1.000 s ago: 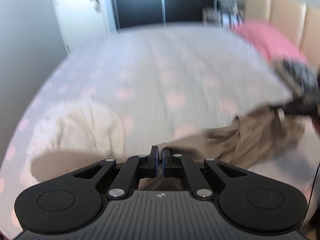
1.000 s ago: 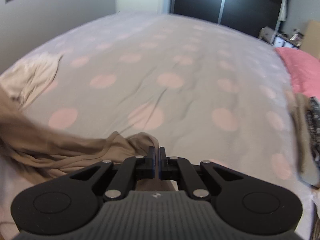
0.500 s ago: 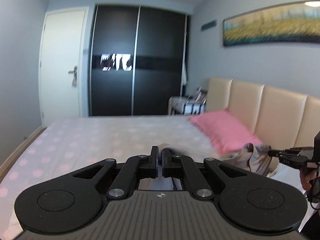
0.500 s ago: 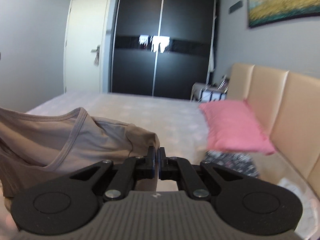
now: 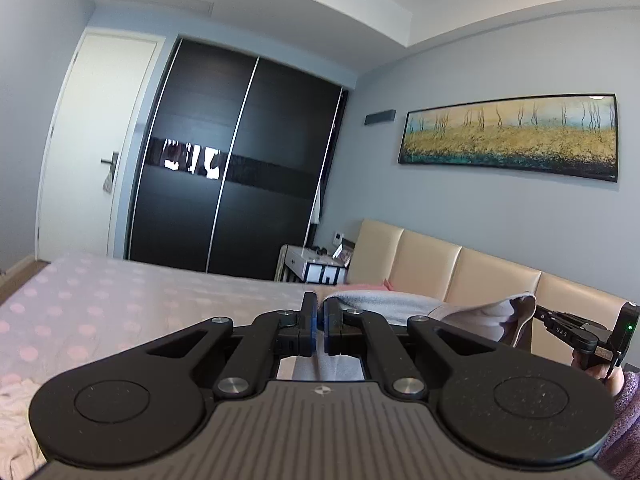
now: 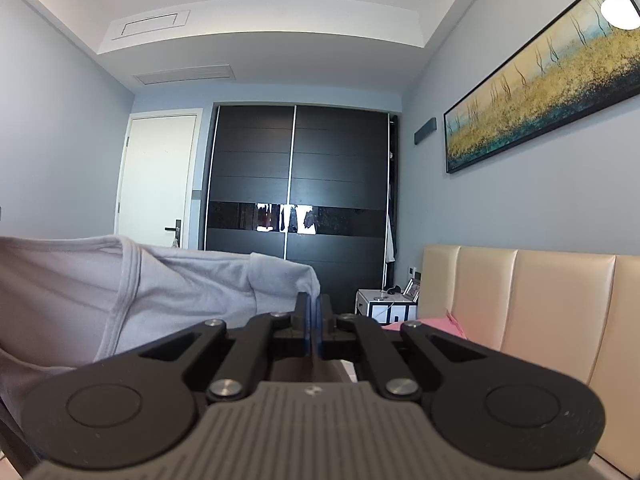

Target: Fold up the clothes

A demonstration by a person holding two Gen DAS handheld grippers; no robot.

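Note:
A beige-grey top (image 6: 180, 284) hangs in the air, stretched between both grippers. My left gripper (image 5: 319, 320) is shut on one edge of the top (image 5: 384, 306). My right gripper (image 6: 314, 314) is shut on the other edge, and the cloth spreads left of it with a seamed neckline showing. In the left wrist view the right gripper (image 5: 538, 316) shows at the far right, pinching the cloth. Both are raised well above the bed (image 5: 120, 292).
The bed has a grey sheet with pink dots. A cream garment (image 5: 16, 420) lies at its near left. A pink pillow (image 6: 432, 326), beige headboard (image 6: 540, 308), bedside table (image 5: 316, 268), black wardrobe (image 5: 232, 184) and white door (image 5: 92, 148) stand behind.
Both grippers have lifted the top off the bed and tilted upward, so the views went from the sheet to the room. The cloth now hangs spread between them.

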